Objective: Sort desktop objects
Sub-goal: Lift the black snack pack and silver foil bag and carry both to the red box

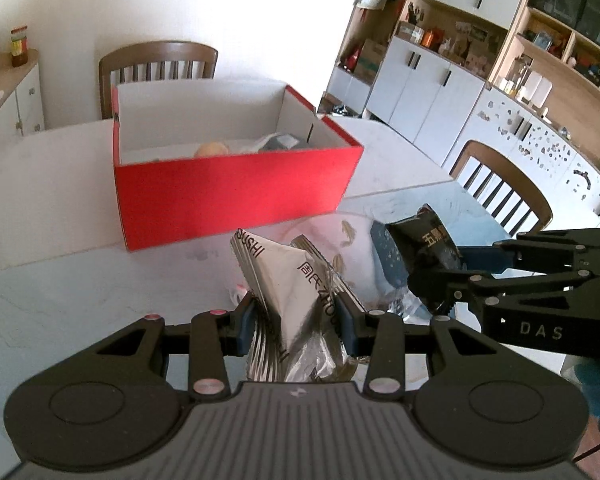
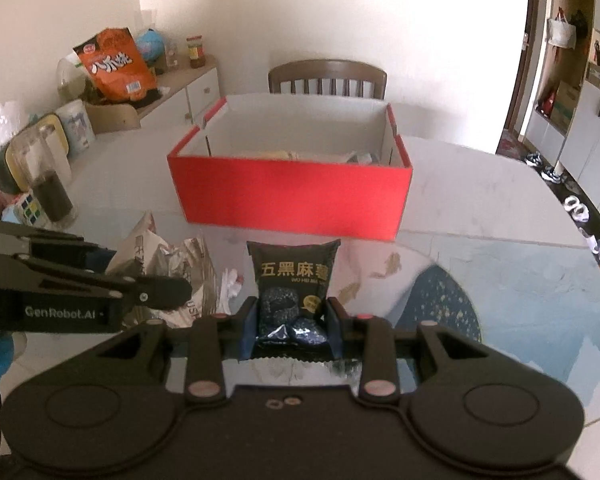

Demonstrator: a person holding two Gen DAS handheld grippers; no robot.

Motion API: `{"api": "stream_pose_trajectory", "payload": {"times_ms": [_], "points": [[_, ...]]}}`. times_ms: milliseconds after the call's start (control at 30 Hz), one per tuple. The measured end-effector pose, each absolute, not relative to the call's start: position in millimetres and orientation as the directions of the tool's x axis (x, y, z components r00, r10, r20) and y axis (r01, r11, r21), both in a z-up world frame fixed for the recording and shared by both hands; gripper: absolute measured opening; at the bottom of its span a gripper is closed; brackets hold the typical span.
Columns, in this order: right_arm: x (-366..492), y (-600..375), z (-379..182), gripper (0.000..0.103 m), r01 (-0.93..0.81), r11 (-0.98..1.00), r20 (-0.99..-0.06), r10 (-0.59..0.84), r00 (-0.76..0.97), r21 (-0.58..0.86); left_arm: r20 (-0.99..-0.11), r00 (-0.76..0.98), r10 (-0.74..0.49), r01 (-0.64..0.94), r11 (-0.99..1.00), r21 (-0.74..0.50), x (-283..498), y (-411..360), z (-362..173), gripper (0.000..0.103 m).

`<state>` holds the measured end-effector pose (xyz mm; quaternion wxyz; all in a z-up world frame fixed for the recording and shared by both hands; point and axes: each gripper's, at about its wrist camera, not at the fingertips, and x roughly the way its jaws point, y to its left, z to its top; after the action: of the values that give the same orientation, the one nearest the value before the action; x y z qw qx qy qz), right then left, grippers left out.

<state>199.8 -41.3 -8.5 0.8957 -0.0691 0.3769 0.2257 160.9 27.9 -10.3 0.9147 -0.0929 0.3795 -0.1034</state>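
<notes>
My left gripper (image 1: 298, 316) is shut on a silver-white snack packet (image 1: 288, 280) and holds it above the table. My right gripper (image 2: 292, 328) is shut on a small black snack packet (image 2: 293, 280) with yellow lettering, also lifted. Each gripper shows in the other's view: the right gripper (image 1: 432, 284) with its black packet (image 1: 424, 240) at the right, the left gripper (image 2: 168, 292) with the silver packet (image 2: 156, 256) at the left. Ahead of both stands a red box (image 1: 228, 188) with white inside walls, open at the top, several items lying in it; the same red box (image 2: 292, 196) faces the right wrist.
The pale round table (image 2: 480, 208) has a blue patterned area at the near right. A wooden chair (image 2: 328, 76) stands behind the box, another chair (image 1: 500, 184) to the right. A side cabinet (image 2: 180, 92) carries an orange bag, jars and bottles. White cupboards (image 1: 428, 92) line the right wall.
</notes>
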Motion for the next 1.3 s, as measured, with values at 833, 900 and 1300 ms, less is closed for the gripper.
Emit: {"api": "stream_pose_trajectory", "payload": {"times_ms": [833, 900, 1300], "points": [[267.1, -37.5, 49.0, 0.034, -0.491, 0.871, -0.616, 0.384, 0.688, -0.006, -0.576, 0.795, -0.191, 0.088, 0.976, -0.201, 216.5, 32.1, 52.2, 0.04], [273.0, -37.3, 51.6, 0.034, -0.494, 0.87, -0.612, 0.385, 0.69, -0.009, -0.571, 0.801, -0.182, 0.081, 0.977, -0.199, 221.4, 33.9, 55.3, 0.04], [310.7, -31.6, 54.5, 0.034, -0.51, 0.86, -0.601, 0.397, 0.694, -0.021, -0.56, 0.822, -0.106, 0.008, 0.985, -0.175, 260.9, 49.4, 63.7, 0.04]]}}
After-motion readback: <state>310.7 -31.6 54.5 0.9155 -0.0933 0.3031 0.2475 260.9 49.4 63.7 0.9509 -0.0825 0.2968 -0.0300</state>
